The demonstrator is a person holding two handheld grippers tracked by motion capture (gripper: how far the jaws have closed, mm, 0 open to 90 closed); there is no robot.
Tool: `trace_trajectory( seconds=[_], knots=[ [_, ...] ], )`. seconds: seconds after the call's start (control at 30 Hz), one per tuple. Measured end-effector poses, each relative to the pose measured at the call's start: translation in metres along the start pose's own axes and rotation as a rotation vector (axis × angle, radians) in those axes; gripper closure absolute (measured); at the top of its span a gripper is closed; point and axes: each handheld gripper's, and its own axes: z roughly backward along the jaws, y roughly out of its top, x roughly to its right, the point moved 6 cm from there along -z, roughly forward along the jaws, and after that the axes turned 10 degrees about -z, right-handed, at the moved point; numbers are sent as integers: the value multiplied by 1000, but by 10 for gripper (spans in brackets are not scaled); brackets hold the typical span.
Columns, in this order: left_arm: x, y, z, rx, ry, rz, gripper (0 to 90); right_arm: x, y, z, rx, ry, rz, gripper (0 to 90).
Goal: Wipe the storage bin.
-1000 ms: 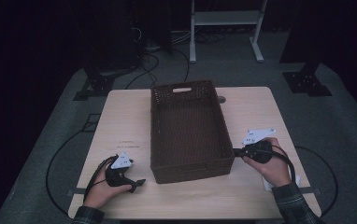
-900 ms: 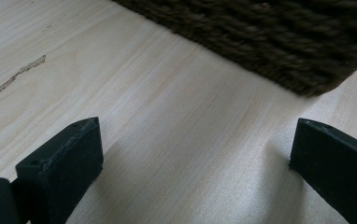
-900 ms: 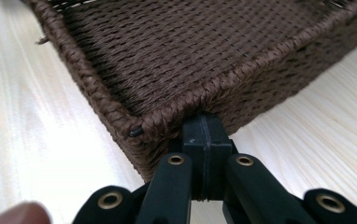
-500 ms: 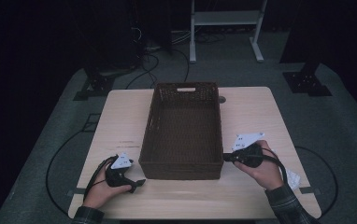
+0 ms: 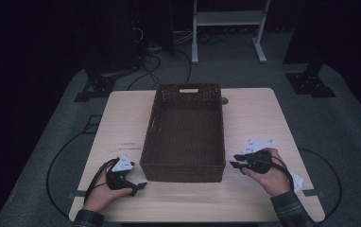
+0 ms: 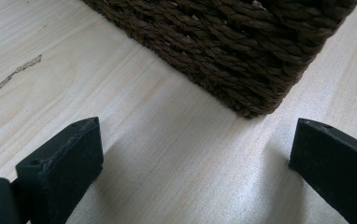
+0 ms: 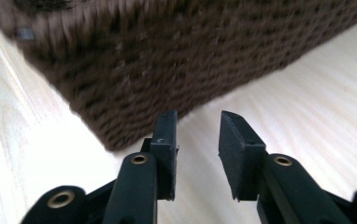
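A dark brown wicker basket [image 5: 183,171] stands empty and square in the middle of the light wooden table [image 5: 259,118]. My left gripper [image 5: 138,185] rests on the table just left of the basket's near left corner [image 6: 242,51]. In the left gripper view its jaws [image 6: 193,154] stand wide open over bare wood. My right gripper [image 5: 235,161] lies low beside the basket's near right corner, a little apart from the wall [image 7: 167,60]. Its jaws [image 7: 197,135] have just been opening and are parted, with nothing between them.
A white paper slip [image 5: 296,182] lies by my right wrist near the table's right edge. A small round grommet [image 5: 224,100] sits behind the basket. Beyond the table stand a white frame [image 5: 226,19] and floor cables [image 5: 155,59].
The basket has turned from skewed to square on the table. My right gripper has come off the basket's near right corner, sunk toward the table, and its jaws have parted. The left hand stayed put.
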Motion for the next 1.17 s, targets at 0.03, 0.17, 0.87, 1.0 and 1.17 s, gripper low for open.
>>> trace_trajectory(
  seconds=[0.03, 0.17, 0.87, 1.0, 1.17],
  knots=[
    [0, 0, 0, 0, 0, 0, 15, 0, -3, -1, -4, -4, -1, 598],
    [0, 0, 0, 0, 0, -1, 15, 0, -17, -5, -9, -30, -18, 512],
    [0, 0, 0, 0, 1, 2, 16, -2, -48, -28, -48, -72, -65, 222],
    [0, 0, 0, 0, 2, 2, 16, -2, -51, -31, -65, -61, -80, 211],
    [0, 0, 0, 0, 1, 2, 16, -2, -51, -32, -59, -43, -91, 214]
  ],
)
